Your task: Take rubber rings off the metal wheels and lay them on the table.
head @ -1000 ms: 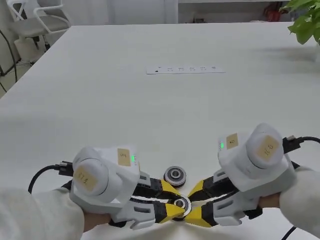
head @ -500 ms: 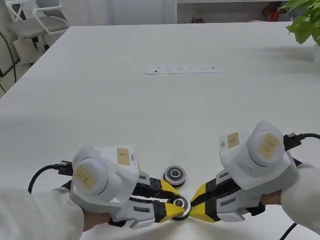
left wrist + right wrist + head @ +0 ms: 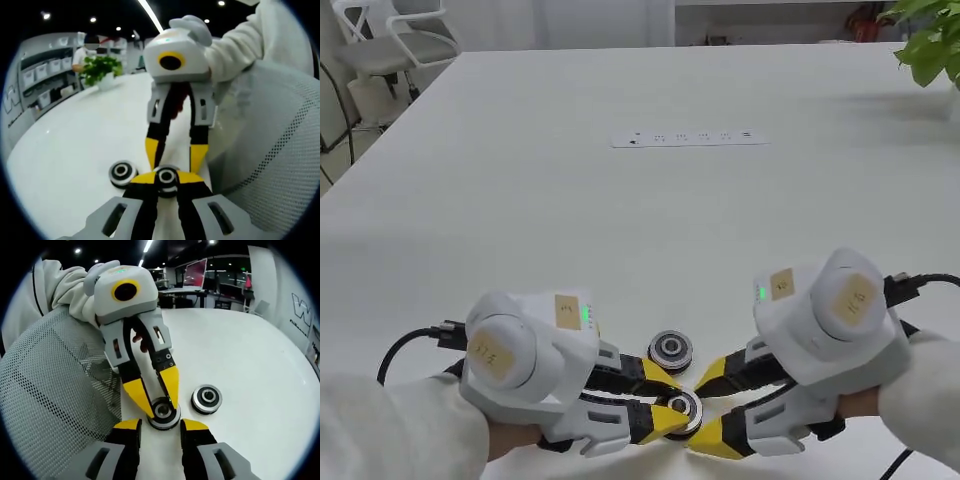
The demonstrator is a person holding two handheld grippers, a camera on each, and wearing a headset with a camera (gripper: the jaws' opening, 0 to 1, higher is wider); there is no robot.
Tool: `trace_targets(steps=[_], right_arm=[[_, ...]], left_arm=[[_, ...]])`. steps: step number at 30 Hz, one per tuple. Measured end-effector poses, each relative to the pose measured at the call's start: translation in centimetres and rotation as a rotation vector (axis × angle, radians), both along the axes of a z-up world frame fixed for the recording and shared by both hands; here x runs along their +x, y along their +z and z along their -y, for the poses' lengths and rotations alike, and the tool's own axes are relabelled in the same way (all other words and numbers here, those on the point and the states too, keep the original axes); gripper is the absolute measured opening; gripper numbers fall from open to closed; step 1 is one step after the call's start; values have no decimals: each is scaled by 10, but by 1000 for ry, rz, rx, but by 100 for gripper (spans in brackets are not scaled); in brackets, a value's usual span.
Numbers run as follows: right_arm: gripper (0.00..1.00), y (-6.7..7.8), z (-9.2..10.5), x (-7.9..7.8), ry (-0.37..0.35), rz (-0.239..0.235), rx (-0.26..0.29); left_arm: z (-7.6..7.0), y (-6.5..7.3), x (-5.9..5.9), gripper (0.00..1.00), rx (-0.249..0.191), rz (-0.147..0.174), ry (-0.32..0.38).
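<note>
Spread since a moment ago, the right gripper [image 3: 705,415] stands with jaws apart, flanking the metal wheel [image 3: 680,408], a silver hub ringed in black rubber. The left gripper [image 3: 663,398] clamps that wheel at the table's [image 3: 620,230] near edge. A second wheel [image 3: 670,349] lies just behind, with bare tabletop reaching to a power strip [image 3: 690,139].

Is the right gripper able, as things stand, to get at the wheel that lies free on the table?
Probably yes. The right gripper is open, gripping nothing; the free wheel lies bare beside it, and the left gripper is shut on the other wheel, not between.
</note>
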State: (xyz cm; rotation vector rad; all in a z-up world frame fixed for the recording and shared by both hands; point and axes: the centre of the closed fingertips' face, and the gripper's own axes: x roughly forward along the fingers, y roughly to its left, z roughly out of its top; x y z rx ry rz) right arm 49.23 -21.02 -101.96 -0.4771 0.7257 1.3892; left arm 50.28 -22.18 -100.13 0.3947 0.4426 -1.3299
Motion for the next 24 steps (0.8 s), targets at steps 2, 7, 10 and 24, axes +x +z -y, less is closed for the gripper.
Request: trace_targets(steps=[2, 7, 10, 24], right_arm=[[28, 0, -2, 2, -3, 14, 4], [24, 0, 1, 3, -5, 22, -2], [23, 0, 2, 2, 19, 34, -12], [20, -1, 8, 0, 50, 41, -34]], left_arm=[[0, 0, 0, 14, 0, 0, 0], [0, 0, 0, 14, -1, 0, -4], [1, 0, -2, 14, -2, 1, -10], [2, 1, -4, 14, -1, 6, -25]])
